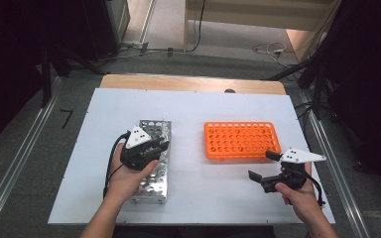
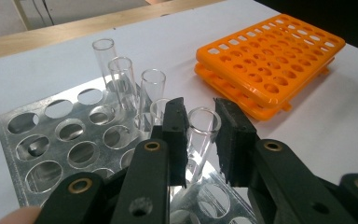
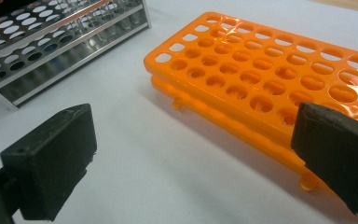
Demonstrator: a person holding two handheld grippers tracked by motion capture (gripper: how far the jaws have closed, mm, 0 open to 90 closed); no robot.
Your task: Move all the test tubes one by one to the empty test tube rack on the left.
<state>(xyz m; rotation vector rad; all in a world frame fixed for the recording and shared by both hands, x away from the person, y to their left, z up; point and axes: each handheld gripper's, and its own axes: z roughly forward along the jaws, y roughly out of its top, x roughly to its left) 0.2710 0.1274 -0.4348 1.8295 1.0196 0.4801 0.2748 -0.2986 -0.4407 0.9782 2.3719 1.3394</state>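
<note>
The left gripper (image 2: 200,135) is placed over the metal rack (image 2: 51,149) — jaws set around a glass test tube (image 2: 203,128), small gaps visible, not clamped. The right gripper (image 1: 265,166) is held wide apart beside the orange rack (image 1: 240,140) — nothing gripped.

Orange rack (image 1: 241,140), silver metal rack (image 1: 152,163), clear glass tubes (image 2: 203,126).

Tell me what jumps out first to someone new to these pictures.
The orange rack stands out on the white table, right of centre, every hole empty. Left of it stands a metal rack with clear tubes; the left claw brackets one tube there. The right claw gapes wide near the orange rack.
</note>
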